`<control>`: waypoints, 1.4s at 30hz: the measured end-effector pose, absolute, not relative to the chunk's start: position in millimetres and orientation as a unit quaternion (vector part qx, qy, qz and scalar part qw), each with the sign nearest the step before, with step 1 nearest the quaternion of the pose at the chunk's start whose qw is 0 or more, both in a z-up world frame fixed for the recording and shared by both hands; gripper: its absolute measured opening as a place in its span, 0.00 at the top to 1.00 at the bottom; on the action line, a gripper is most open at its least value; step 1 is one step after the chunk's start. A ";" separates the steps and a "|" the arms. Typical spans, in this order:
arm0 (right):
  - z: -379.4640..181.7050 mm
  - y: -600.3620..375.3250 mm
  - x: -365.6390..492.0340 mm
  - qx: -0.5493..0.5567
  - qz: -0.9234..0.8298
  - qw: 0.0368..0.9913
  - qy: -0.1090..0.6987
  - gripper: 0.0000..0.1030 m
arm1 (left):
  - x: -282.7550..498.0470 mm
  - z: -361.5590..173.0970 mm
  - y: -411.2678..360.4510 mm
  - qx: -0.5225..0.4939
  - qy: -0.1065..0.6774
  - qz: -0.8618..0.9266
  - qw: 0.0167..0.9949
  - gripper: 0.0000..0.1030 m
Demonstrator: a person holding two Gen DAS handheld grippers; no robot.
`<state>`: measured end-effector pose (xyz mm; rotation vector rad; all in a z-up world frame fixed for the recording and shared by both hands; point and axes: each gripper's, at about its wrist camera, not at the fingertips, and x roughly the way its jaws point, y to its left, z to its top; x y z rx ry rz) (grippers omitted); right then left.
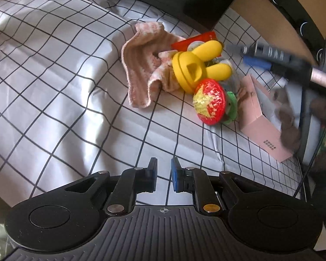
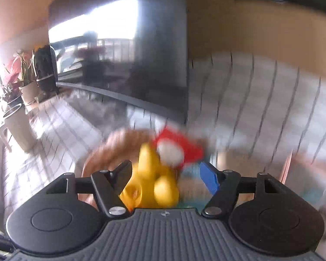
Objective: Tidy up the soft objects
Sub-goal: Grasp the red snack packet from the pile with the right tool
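Cloth, pink and crumpled, lies on my checked sheet touching the yellow toy; next come a red disc and a pink box. Nothing looks sorted yet, I judge. My left gripper hovers nearly closed and empty. My right gripper is spread wide above that blurred toy, holding nothing.

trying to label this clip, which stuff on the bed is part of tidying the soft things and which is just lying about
Part of the job:
- pink knitted cloth, crumpled on the checked sheet
- left gripper, nearly closed, empty
- right gripper, open, above the pile

Just lying about:
- yellow plastic toy
- red and yellow disc
- red packet
- pink box
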<state>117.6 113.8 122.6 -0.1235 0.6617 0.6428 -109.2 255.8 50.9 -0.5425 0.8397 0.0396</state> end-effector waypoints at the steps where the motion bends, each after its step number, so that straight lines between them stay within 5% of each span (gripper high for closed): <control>1: 127.5 119.7 126.3 -0.058 0.304 0.896 0.318 0.29 | -108.5 50.7 256.2 -0.261 0.401 0.016 0.878 0.86; 3: 129.9 130.6 147.8 -0.025 0.274 0.899 0.341 0.19 | -108.8 51.2 256.8 -0.261 0.398 0.009 0.879 0.86; 14: 71.6 169.2 207.6 0.134 0.140 0.855 0.480 0.19 | -122.3 41.9 292.7 -0.289 0.386 0.016 0.876 0.86; 18: 66.9 164.8 206.2 0.143 0.172 0.855 0.468 0.73 | -121.8 38.2 297.7 -0.291 0.389 0.009 0.874 0.86; 21: 92.8 155.7 185.1 0.107 0.201 0.875 0.428 0.94 | -116.2 35.1 297.7 -0.293 0.394 0.004 0.871 0.86; 27: 136.0 117.3 143.1 0.046 0.212 0.903 0.370 0.99 | -84.0 37.4 279.3 -0.272 0.400 -0.036 0.874 0.86; 30: 140.2 101.3 132.3 0.027 0.208 0.901 0.379 0.96 | -64.9 44.3 265.8 -0.258 0.395 -0.059 0.880 0.86; 32: 140.3 94.5 132.4 0.043 0.207 0.893 0.397 0.77 | -53.8 49.4 256.7 -0.251 0.391 -0.070 0.882 0.86; 34: 138.6 91.7 133.3 0.068 0.195 0.892 0.402 0.28 | -48.5 54.2 248.4 -0.248 0.387 -0.083 0.884 0.86; 42: 103.9 143.5 180.8 0.032 0.225 0.883 0.412 0.25 | -60.6 50.3 257.4 -0.243 0.400 -0.086 0.879 0.86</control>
